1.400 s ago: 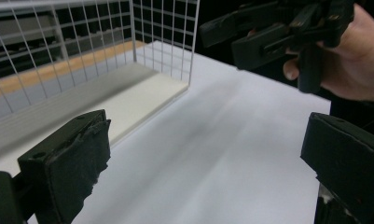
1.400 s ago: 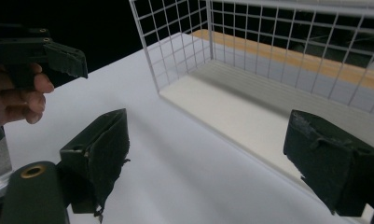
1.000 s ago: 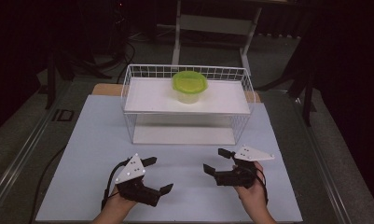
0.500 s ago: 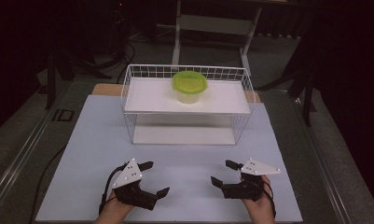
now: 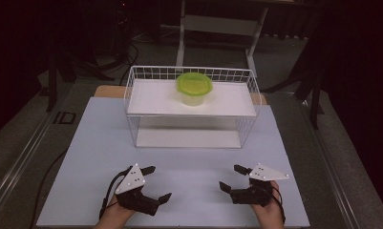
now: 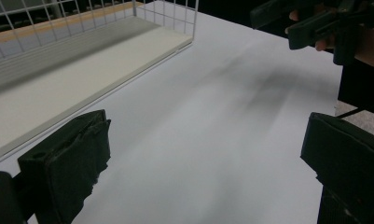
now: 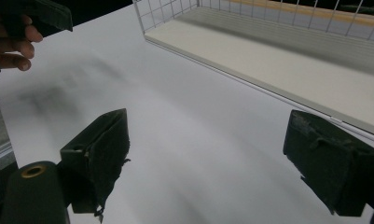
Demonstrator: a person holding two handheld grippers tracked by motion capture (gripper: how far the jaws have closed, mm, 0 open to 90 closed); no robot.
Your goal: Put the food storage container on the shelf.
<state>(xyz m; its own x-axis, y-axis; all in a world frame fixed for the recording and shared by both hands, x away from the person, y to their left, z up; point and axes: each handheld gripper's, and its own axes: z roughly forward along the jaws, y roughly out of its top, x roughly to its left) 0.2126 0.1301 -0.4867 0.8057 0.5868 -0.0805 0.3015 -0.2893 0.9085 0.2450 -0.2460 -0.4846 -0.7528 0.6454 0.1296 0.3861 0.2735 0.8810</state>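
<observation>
Left gripper (image 5: 158, 182): held low at the near left of the table, jaws spread wide with nothing between them; in the left gripper view the two black pads stand far apart over bare table.
Right gripper (image 5: 232, 177): held low at the near right of the table, jaws likewise wide apart and empty, pointing toward the left gripper.
Container (image 5: 194, 88): one clear tub with a green lid, standing upright on the upper shelf of the wire rack (image 5: 249, 126), near the shelf's middle and toward its back rail, well apart from both grippers.
High view: takes in the whole scene at once, both grippers, both hands, the rack's two levels and the container on top.
Left gripper view: looks along the white table (image 6: 212, 140) to the rack's lower shelf (image 6: 82, 74) at upper left and to the right gripper, held by a hand, at upper right.
Right gripper view: looks at the lower shelf (image 7: 287, 65) at upper right and at fingers (image 7: 10, 49) of the left hand at upper left.
Count: two grippers, one rack with two shelves, one container, one lid.
Table surface: pale sheet, faint blurred shadows near the grippers.
</observation>
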